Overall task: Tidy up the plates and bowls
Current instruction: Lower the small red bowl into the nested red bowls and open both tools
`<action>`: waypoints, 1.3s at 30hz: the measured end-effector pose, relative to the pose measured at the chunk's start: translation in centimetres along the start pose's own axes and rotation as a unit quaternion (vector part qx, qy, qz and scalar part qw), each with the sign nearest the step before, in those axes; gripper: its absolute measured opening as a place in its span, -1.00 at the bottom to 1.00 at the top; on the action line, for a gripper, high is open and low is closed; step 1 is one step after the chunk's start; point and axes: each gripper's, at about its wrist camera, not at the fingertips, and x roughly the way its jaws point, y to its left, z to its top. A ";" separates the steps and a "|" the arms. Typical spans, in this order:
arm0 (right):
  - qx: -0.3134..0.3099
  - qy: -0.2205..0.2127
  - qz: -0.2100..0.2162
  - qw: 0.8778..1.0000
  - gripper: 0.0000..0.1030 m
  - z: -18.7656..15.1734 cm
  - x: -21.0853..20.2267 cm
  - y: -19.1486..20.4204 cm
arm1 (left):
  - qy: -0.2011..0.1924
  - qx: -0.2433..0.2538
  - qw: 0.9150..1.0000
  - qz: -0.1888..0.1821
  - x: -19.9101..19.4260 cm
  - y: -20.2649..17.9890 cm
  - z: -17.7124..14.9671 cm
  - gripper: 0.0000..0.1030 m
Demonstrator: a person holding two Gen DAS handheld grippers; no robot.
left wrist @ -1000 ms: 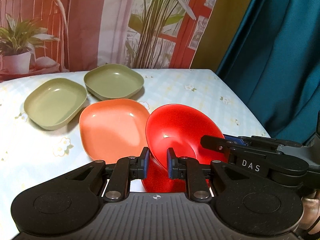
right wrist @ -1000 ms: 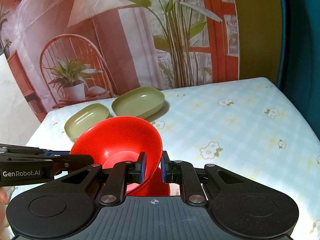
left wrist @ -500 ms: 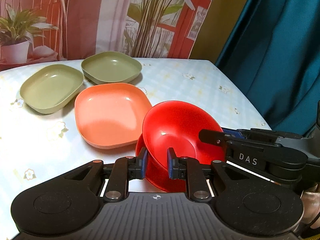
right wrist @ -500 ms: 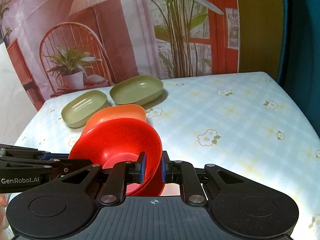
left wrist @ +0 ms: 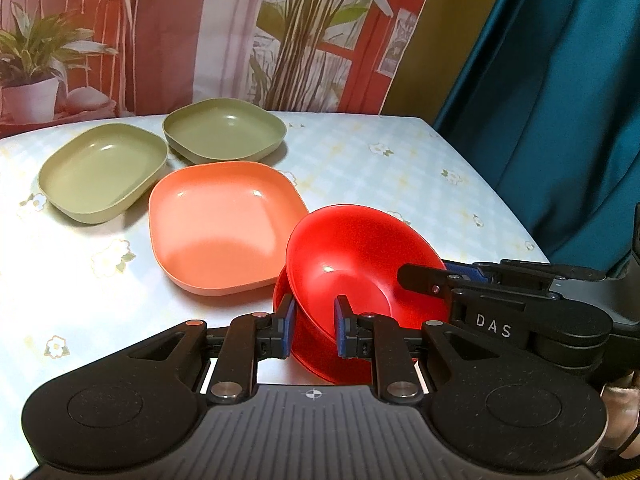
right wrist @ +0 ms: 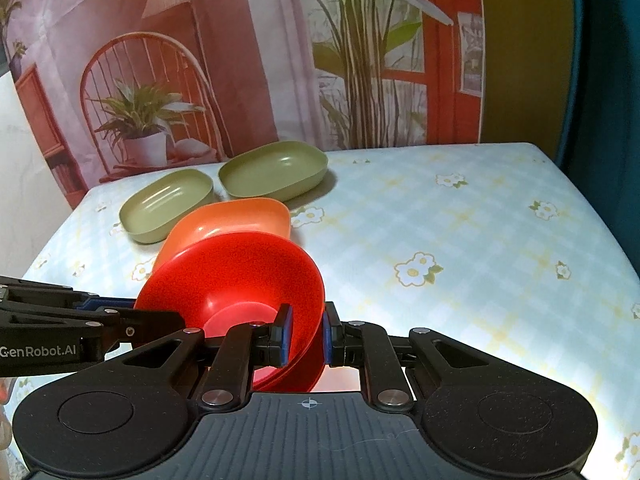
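A red bowl (left wrist: 352, 256) sits nested in a second red bowl (left wrist: 308, 344) at the table's near edge. My left gripper (left wrist: 311, 325) is shut on the near rim of the red bowls. My right gripper (right wrist: 306, 334) is shut on the rim from the other side, and the red bowl (right wrist: 240, 272) tilts in that view. An orange square plate (left wrist: 224, 224) lies just behind the bowls. Two olive green dishes (left wrist: 102, 172) (left wrist: 224, 130) lie further back. In the right wrist view the orange plate (right wrist: 240, 220) and the green dishes (right wrist: 168, 204) (right wrist: 274, 172) show behind the bowl.
The table carries a pale checked cloth with flowers (right wrist: 460, 240). Its right part lies open in the right wrist view. A printed backdrop (left wrist: 240, 32) hangs behind the table and a teal curtain (left wrist: 560, 100) hangs at the right.
The upper red bowl has come down from a steep tilt and now sits in the lower red bowl. Both grippers moved lower and nearer the table with it.
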 end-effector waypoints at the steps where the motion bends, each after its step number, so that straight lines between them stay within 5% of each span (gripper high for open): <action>1: 0.000 0.001 0.000 1.000 -0.72 0.0 0.0 0.0 | 0.001 0.000 1.000 0.000 0.1 0.0 0.0 -0.61; 31: -0.033 0.005 -0.014 0.999 -0.62 -0.5 0.6 0.6 | 0.013 -0.002 1.000 -0.002 1.0 0.0 -0.5 -0.61; 39: -0.039 -0.001 -0.022 0.999 -0.54 -0.5 0.3 0.7 | 0.007 -0.003 1.000 0.009 0.6 0.0 -0.4 -0.40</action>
